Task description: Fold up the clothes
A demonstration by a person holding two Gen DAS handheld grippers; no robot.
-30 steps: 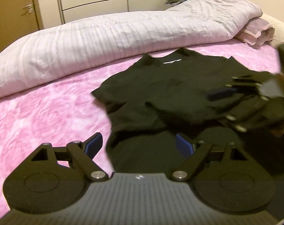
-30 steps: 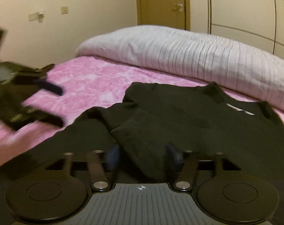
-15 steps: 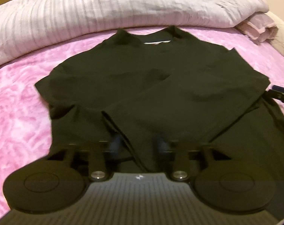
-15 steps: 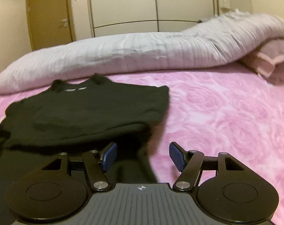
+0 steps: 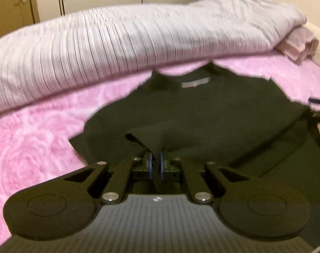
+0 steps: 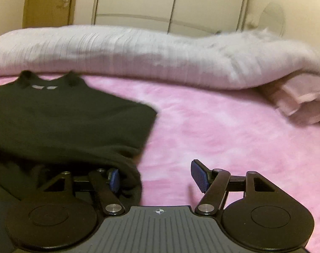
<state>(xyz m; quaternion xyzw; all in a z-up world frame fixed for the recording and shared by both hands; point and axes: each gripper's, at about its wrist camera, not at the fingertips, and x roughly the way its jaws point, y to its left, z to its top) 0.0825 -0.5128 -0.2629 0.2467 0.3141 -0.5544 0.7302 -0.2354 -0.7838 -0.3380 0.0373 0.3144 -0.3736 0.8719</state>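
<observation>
Now the left gripper point(image 5: 155, 162) pinches the black shirt point(image 5: 202, 113) at lower centre while the right gripper point(image 6: 157, 178), opening, holds nothing, so a one-sided pull could skew the fold

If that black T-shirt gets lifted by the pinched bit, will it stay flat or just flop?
Probably flop: the black T-shirt already puckers into a soft ridge where the left gripper pinches it. It likely weighs little, lying thin on the pink bedspread. Its matte knit looks unlikely to slip from the pads.

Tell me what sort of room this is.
Most likely a bedroom: a bed with a pink sheet, a rolled pale duvet along its far side, and wardrobe doors behind. A black shirt lies on the bed.
</observation>
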